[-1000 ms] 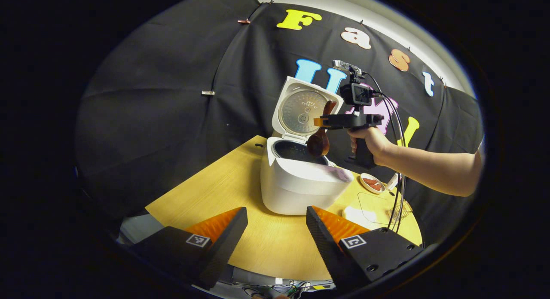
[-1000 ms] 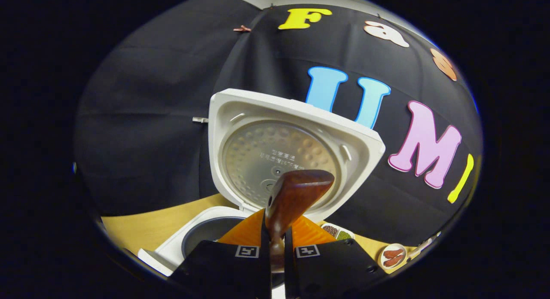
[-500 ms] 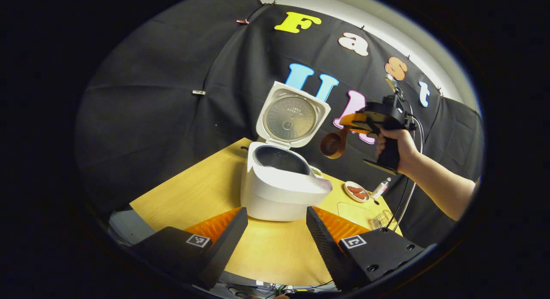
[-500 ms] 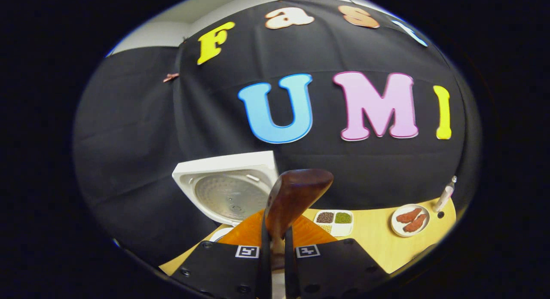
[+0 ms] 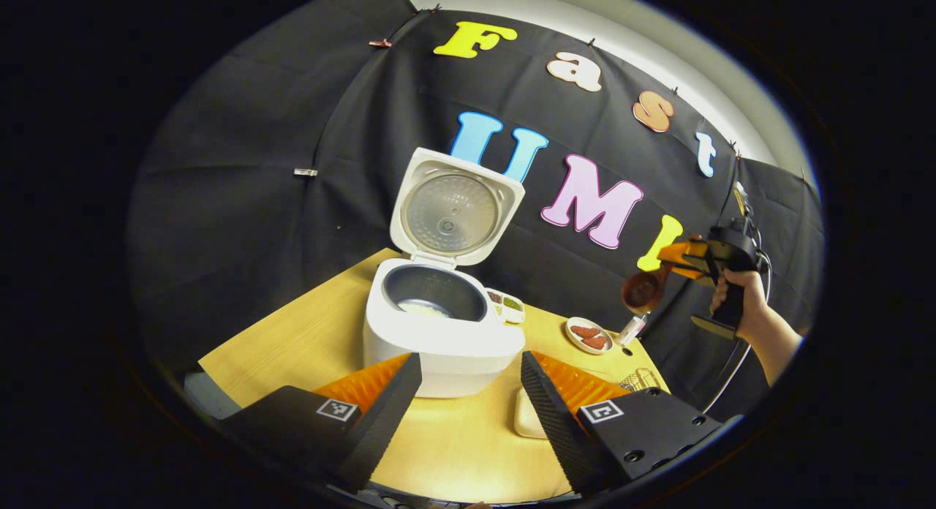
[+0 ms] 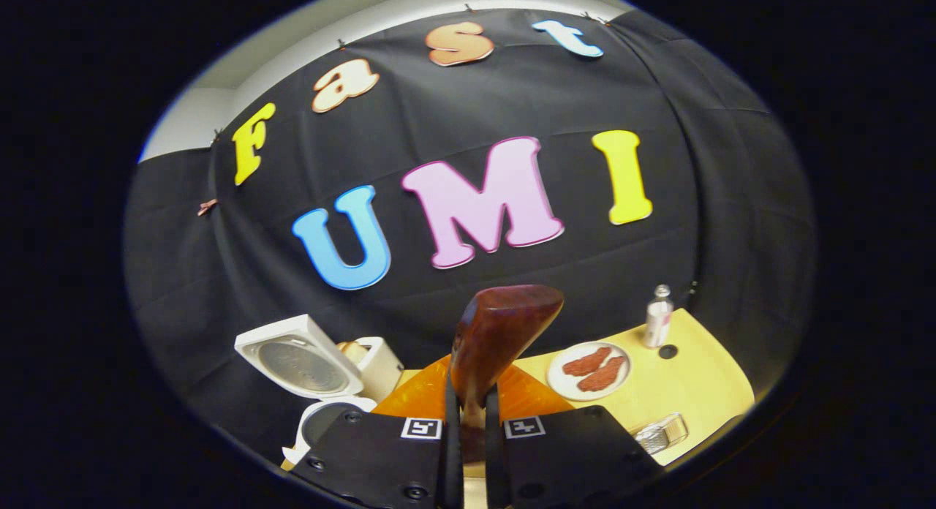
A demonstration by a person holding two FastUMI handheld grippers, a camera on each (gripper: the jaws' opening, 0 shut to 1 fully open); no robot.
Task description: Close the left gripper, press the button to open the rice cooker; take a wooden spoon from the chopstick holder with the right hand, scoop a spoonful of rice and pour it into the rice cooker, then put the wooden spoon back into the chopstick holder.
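Left gripper (image 5: pixel 468 392) jaws apart and level, right gripper (image 6: pixel 468 421) raised in a hand (image 5: pixel 735 293), fingers clamped together, forearm extended.

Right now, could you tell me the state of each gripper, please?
Left gripper: open, holding nothing.
Right gripper: shut on the wooden spoon.

Staged recording booth rather than a real kitchen, black cloth wall (image 5: pixel 241 202) pinned up behind, wooden tabletop (image 5: pixel 307 333) set with rice cooker (image 5: pixel 439 326), food plate (image 6: pixel 589 370)

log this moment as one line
right gripper: shut on wooden spoon | left gripper: open | rice cooker: lid up
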